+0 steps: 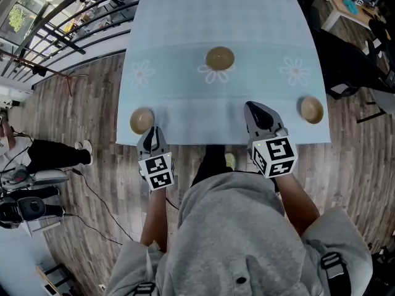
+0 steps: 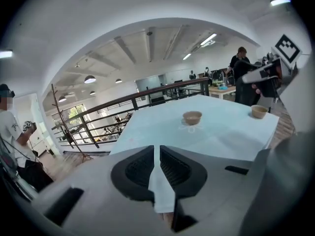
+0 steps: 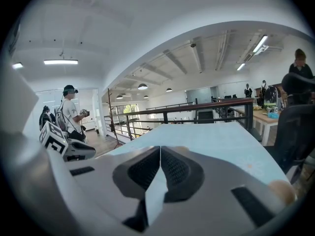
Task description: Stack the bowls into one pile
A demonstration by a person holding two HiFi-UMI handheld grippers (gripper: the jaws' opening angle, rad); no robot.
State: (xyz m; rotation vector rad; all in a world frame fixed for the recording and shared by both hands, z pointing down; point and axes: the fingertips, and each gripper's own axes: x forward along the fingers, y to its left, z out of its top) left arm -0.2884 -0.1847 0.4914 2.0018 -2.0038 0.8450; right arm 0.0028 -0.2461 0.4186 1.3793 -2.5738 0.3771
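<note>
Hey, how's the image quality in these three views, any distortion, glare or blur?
Head view: evenly lit, sharp, the table edges bowing slightly. Left gripper view: strong fisheye with black corners, the railing curving. Right gripper view: same fisheye, a ceiling light blown out, the bowl at the edge soft.

The worktop (image 1: 185, 17) runs off the head view's top edge, so its far end goes unseen. In the right gripper view a blurred tan shape (image 3: 281, 191), probably a bowl, sits at the dark lens rim, its lower part behind the right gripper (image 3: 160, 151).
</note>
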